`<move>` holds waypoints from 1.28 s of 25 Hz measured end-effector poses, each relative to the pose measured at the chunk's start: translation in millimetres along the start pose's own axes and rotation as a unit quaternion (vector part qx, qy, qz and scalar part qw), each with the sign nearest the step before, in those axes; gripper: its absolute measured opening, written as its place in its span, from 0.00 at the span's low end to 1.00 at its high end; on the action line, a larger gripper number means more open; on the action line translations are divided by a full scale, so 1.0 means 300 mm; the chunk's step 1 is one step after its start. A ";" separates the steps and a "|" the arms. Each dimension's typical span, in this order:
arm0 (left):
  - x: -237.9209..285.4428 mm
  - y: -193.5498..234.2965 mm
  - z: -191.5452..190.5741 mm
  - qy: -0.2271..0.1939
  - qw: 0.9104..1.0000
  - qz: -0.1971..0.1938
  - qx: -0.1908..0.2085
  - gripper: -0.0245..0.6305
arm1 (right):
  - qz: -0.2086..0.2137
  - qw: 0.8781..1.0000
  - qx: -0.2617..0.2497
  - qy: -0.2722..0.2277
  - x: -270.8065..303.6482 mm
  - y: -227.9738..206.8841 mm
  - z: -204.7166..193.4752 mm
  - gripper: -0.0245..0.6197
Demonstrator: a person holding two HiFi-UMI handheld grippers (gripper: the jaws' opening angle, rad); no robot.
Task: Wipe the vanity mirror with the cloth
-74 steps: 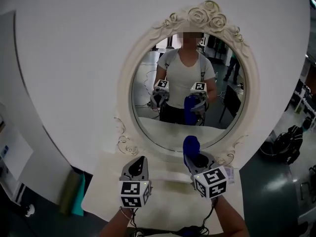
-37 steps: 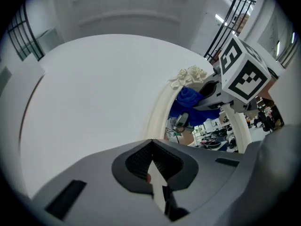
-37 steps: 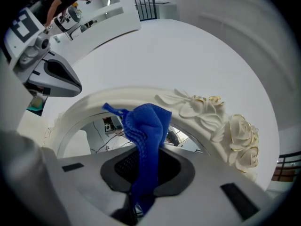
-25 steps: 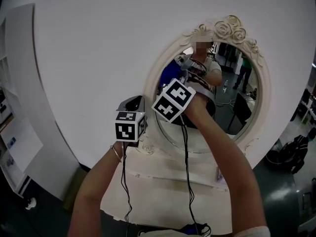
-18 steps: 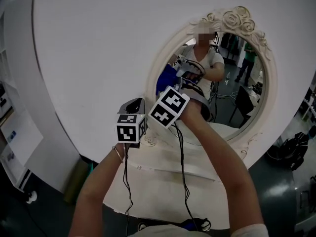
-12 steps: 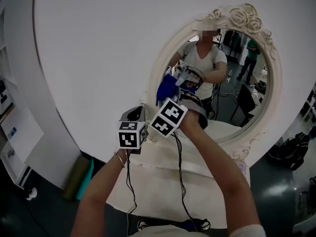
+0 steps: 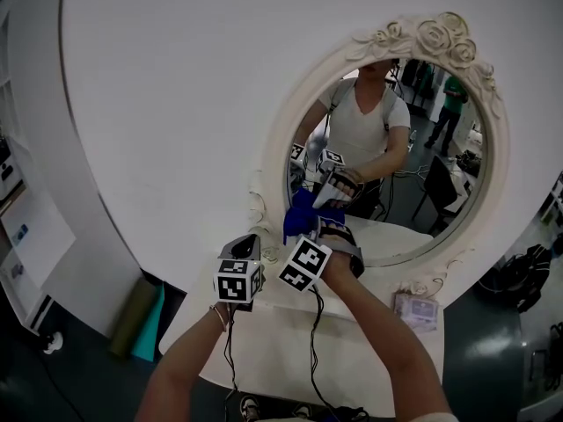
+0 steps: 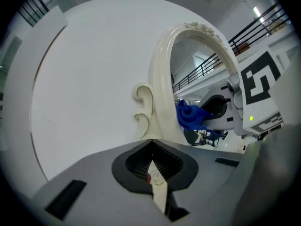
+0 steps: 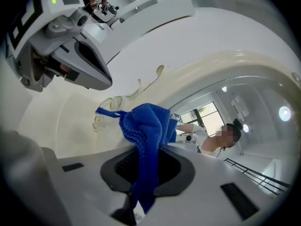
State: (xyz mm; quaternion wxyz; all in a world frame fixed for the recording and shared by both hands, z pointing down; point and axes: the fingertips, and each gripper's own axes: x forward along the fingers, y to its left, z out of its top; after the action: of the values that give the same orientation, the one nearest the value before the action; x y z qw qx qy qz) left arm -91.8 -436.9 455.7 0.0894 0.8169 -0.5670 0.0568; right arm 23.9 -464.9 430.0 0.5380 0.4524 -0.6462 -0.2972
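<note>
Right tool (image 7: 310, 229): jaws clamped on the blue cloth (image 7: 297, 221), arm stretched out toward the glass.
Cloth: bunched up, pressed against the vanity mirror (image 7: 422, 174) at its lower left, just beside the cream carved frame (image 7: 274, 148).
Left tool (image 7: 245, 248): jaws closed together with nothing in them, just beside the right tool, below the frame's left edge.
Surface (image 7: 369, 359): white, carrying the mirror.
</note>
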 end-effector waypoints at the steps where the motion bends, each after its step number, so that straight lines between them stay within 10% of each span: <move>1: 0.001 -0.010 -0.023 0.004 1.000 -0.003 -0.002 0.04 | 0.006 1.000 -0.002 0.002 0.012 0.030 -0.022 0.14; 18: 0.010 -0.145 -0.185 0.037 0.999 -0.024 -0.020 0.04 | 0.082 0.995 0.048 -0.001 0.078 0.228 -0.183 0.14; 32: 0.021 -0.353 0.462 -0.097 0.991 -0.074 0.051 0.04 | -0.020 0.999 0.017 -0.035 -0.324 -0.447 -0.210 0.14</move>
State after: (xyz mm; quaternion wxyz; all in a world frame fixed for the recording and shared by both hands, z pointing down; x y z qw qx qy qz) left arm 8.3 -435.6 312.8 -0.0045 0.8617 -0.5074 -0.0008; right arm 121.2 -426.1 287.3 0.5014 0.4639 -0.6602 -0.3122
